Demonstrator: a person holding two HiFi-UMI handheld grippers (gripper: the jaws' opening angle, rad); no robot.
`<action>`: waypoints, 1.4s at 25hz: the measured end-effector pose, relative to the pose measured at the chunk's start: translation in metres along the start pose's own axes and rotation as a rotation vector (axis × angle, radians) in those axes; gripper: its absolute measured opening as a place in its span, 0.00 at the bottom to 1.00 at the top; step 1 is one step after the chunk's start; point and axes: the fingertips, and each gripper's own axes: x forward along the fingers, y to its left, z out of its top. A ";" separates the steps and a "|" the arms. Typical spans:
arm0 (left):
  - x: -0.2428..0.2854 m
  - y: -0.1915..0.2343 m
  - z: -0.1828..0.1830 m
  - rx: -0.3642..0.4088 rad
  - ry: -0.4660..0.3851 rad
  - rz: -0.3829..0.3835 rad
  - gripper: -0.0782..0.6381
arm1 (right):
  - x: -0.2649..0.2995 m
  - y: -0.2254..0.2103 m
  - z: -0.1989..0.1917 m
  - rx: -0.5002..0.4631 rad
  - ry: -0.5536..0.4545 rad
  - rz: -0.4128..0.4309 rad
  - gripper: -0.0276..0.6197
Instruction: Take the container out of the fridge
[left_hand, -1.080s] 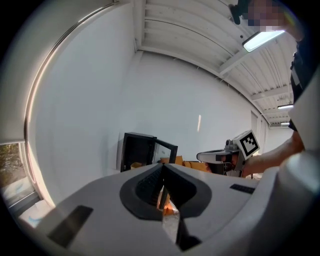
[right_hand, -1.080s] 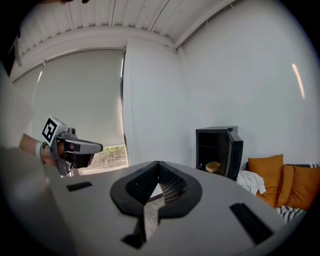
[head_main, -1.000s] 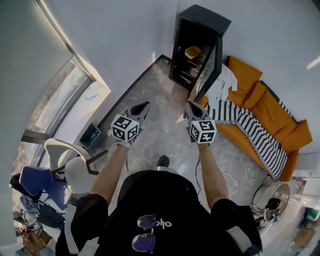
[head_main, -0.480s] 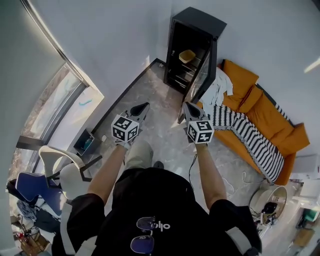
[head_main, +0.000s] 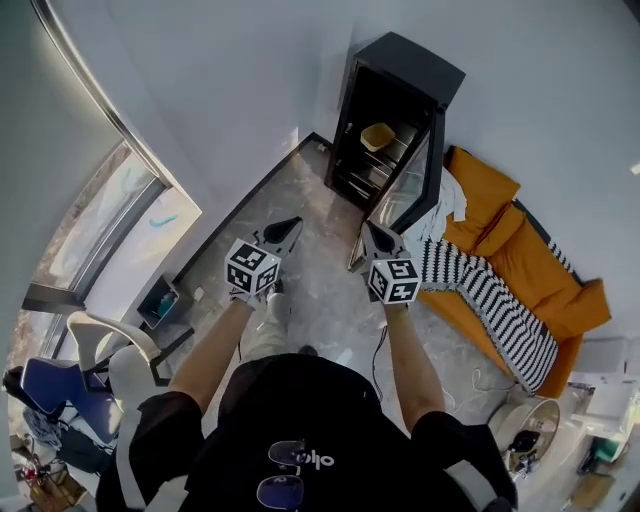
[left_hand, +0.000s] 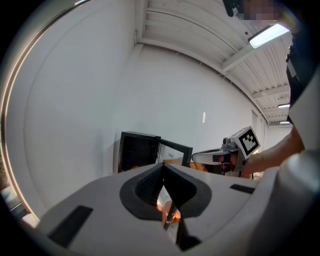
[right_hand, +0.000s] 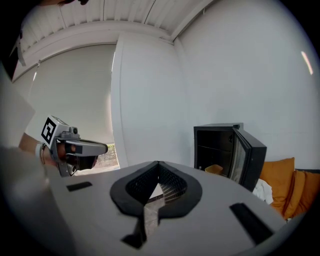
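Pressing fingers together on nothing, the left gripper (head_main: 291, 224) and right gripper (head_main: 369, 229) face the fridge (head_main: 412, 68); its container (head_main: 378, 135) seems partly hidden.

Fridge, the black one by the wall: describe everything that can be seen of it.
The tall black box-shaped fridge stands upright on the pale marble-look floor, its back toward the white wall. Its black-framed door, apparently glazed, is swung wide open on the side of the orange sofa. Inside are dark shelves, and a tan bowl-shaped container sits on an upper one. A white cloth lies close by the door; whether they touch cannot be told.
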 end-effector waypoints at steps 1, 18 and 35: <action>0.008 0.010 0.001 -0.003 0.000 -0.004 0.12 | 0.013 -0.004 0.004 -0.002 0.002 0.000 0.05; 0.139 0.223 0.031 -0.052 0.032 -0.132 0.12 | 0.222 -0.067 0.060 0.022 0.043 -0.127 0.05; 0.185 0.312 -0.009 -0.123 0.072 -0.118 0.12 | 0.334 -0.092 0.048 0.031 0.105 -0.147 0.05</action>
